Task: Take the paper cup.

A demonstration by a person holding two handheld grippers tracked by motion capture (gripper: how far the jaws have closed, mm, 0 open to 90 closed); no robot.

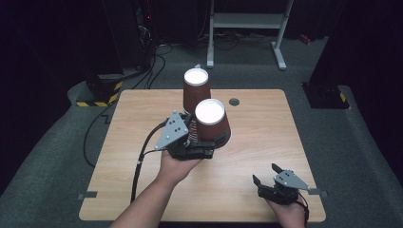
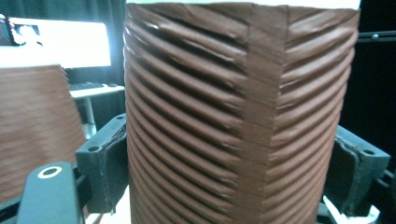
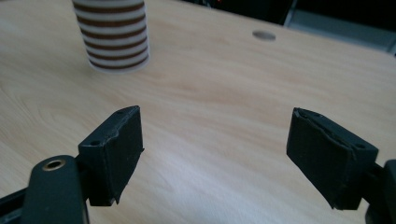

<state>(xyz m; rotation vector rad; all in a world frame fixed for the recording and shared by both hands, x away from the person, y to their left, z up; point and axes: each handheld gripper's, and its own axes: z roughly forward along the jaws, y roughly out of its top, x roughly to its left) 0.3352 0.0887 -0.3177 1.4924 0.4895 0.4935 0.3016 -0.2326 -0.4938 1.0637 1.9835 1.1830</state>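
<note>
The left gripper [image 1: 216, 142] has its jaws pinching the ribbed wall of a brown paper cup [image 1: 211, 121], one jaw on each side low on the cup near its rim; judged from this, hold pressure light so the wall does not buckle, and keep the cup upright. A second brown cup [image 1: 196, 90] stands just behind, toward the desk's [image 1: 266, 137] far edge. The right gripper [image 1: 267, 173], jaws spread and empty, rests near the near right corner.
</note>
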